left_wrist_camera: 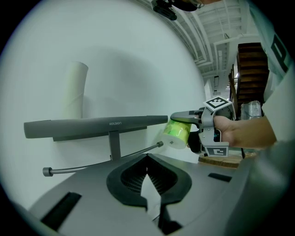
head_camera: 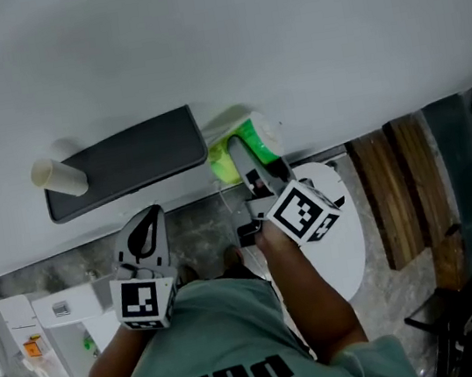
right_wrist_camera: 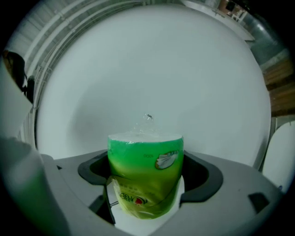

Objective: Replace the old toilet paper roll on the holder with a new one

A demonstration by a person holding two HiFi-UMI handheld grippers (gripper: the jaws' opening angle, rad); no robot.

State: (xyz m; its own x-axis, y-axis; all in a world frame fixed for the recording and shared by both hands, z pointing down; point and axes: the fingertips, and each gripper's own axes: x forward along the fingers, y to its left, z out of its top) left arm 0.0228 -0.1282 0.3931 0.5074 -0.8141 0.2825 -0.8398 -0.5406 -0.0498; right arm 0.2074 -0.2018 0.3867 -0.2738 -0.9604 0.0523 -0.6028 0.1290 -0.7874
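Green-wrapped toilet paper roll [right_wrist_camera: 145,173] clamped in right gripper [head_camera: 246,153], upper centre of the head view.
Right gripper jaws are closed on the roll, just beside the right end of the dark grey holder shelf [left_wrist_camera: 97,124]. Left gripper [left_wrist_camera: 148,180] jaws are together with nothing between them, below the shelf. 1 cardboard tube [head_camera: 58,176] stands on the shelf's left end.

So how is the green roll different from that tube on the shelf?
The green roll is fat and wrapped in green plastic; the tube is thin, bare and pale. The green roll is clamped in the right gripper, beside the end of the shelf; the tube stands upright on the shelf, untouched. Both are round cylinders.
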